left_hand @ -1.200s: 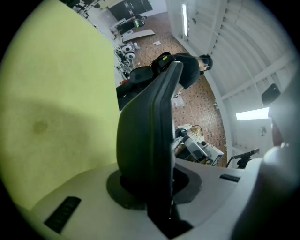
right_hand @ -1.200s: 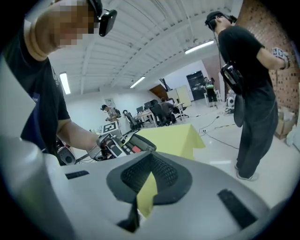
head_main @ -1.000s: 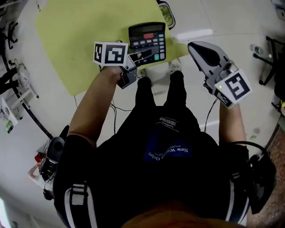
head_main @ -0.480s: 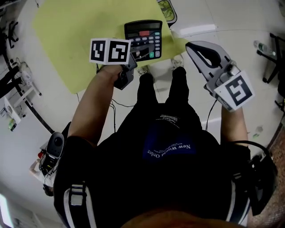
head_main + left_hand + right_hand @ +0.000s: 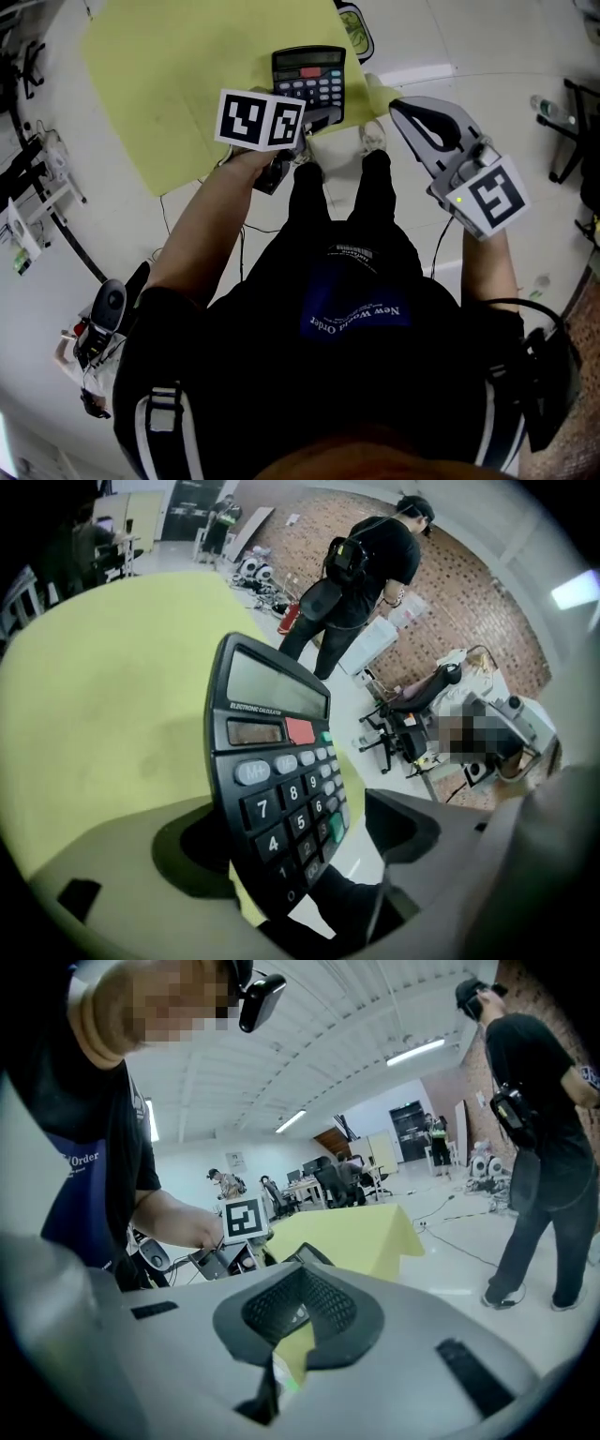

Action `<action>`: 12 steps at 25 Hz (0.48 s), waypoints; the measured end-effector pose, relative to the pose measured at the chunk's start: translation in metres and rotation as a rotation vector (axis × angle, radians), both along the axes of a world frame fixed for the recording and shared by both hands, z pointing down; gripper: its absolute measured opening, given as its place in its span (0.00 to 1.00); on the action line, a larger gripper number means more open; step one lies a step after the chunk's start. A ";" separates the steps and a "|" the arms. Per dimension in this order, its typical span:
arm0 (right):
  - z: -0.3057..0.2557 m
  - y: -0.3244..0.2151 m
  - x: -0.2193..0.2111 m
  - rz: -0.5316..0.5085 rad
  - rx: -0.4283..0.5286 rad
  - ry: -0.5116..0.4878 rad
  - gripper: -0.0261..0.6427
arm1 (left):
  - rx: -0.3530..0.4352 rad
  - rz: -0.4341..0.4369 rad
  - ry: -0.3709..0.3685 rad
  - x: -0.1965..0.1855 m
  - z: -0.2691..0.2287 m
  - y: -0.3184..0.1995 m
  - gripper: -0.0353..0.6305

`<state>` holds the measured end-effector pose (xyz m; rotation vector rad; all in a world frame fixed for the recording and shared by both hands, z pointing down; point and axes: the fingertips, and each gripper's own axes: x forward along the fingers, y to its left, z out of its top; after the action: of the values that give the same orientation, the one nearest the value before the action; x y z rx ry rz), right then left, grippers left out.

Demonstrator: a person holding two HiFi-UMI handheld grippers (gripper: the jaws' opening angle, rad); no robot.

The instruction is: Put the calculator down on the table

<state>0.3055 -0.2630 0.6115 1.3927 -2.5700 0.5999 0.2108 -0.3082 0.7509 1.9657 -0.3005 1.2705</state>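
The black calculator (image 5: 309, 80) lies at the near edge of the yellow table (image 5: 169, 75), keys up. My left gripper (image 5: 314, 117) reaches over its near end, marker cube on top. In the left gripper view the calculator (image 5: 281, 780) stands between the jaws of the left gripper (image 5: 295, 829), which are opening: the right-hand pad is clear of it and a small gap shows on the left. My right gripper (image 5: 405, 106) hovers off the table's right corner, shut and empty. In the right gripper view its jaws meet in front of the right gripper (image 5: 300, 1283), with the table (image 5: 347, 1232) beyond.
A person in black (image 5: 366, 564) stands past the table, seen also as a person (image 5: 539, 1147) on the right. An office chair (image 5: 412, 714) and cables are on the floor. A small framed object (image 5: 354, 28) lies at the table's far edge. My shoes (image 5: 370, 139) are under the table edge.
The left gripper's jaws have opened off the calculator, and the hand has tipped downward and shifted right. The calculator now rests on the table. The right gripper has shifted slightly.
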 end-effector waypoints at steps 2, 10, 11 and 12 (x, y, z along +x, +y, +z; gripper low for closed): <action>-0.001 0.004 -0.001 -0.003 0.002 0.003 0.02 | 0.067 0.018 -0.025 -0.006 -0.002 -0.006 0.67; 0.001 0.008 0.003 -0.011 -0.003 0.012 0.02 | 0.092 -0.051 0.081 -0.020 -0.011 -0.015 0.68; -0.001 0.008 0.002 -0.013 -0.002 0.012 0.02 | 0.089 -0.062 0.117 -0.024 -0.015 -0.014 0.68; -0.004 0.007 0.000 -0.014 -0.003 0.007 0.02 | 0.086 -0.077 0.163 -0.028 -0.023 -0.014 0.68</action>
<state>0.3059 -0.2556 0.6077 1.3724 -2.5703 0.5950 0.1829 -0.3224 0.7280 2.0956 -0.3506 1.0570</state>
